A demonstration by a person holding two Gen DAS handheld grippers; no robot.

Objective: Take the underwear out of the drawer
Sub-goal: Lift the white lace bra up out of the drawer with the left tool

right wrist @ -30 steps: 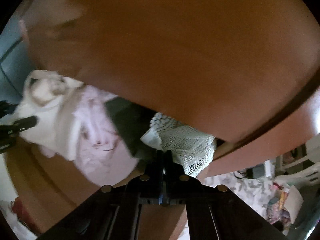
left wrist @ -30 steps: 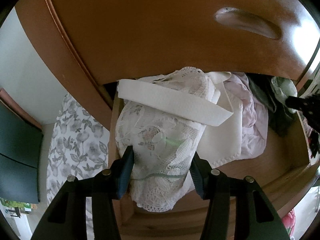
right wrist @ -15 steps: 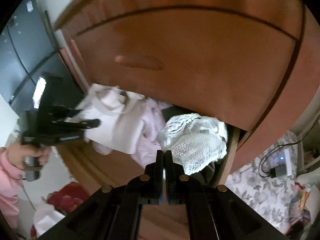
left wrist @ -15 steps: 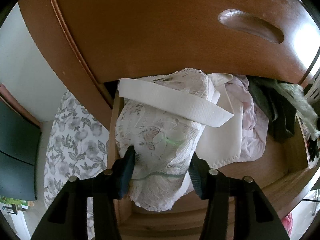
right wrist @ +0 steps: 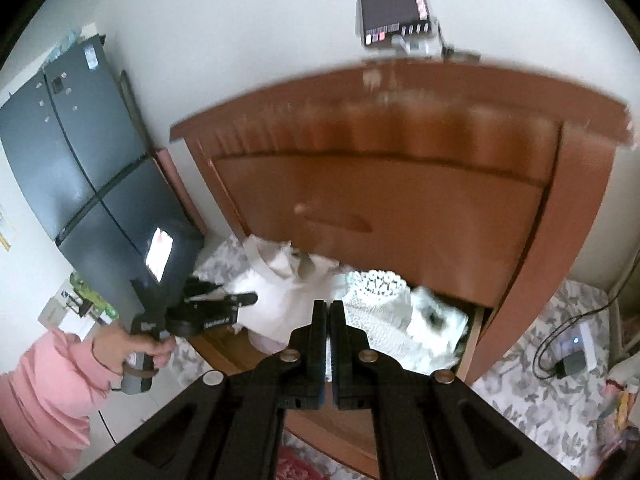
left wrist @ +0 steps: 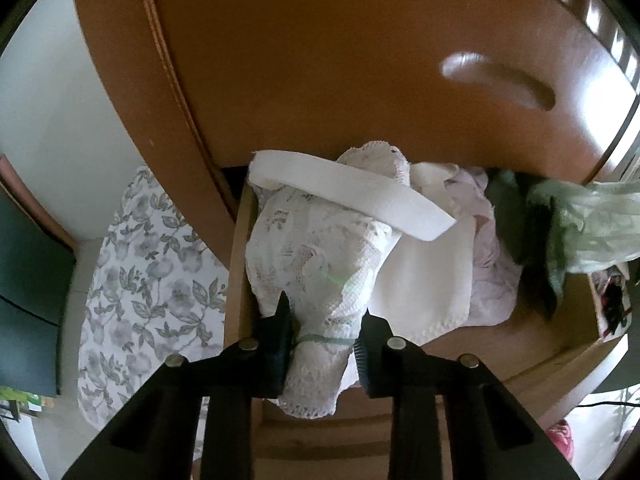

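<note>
The white lace underwear (left wrist: 320, 280) is being pinched by the closing left gripper (left wrist: 322, 344) for lifting from the drawer (left wrist: 520, 344), while another lace piece (right wrist: 384, 320) is clamped in the right gripper (right wrist: 329, 316).

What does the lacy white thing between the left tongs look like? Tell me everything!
The lacy white garment is soft, see-through lace with a flowery pattern and a scalloped edge. It lies bunched at the drawer's left end, its lower end hanging over the front edge. A white band lies across its top. The left tongs are closing around its narrow, gathered part, one pad on each side.
</note>
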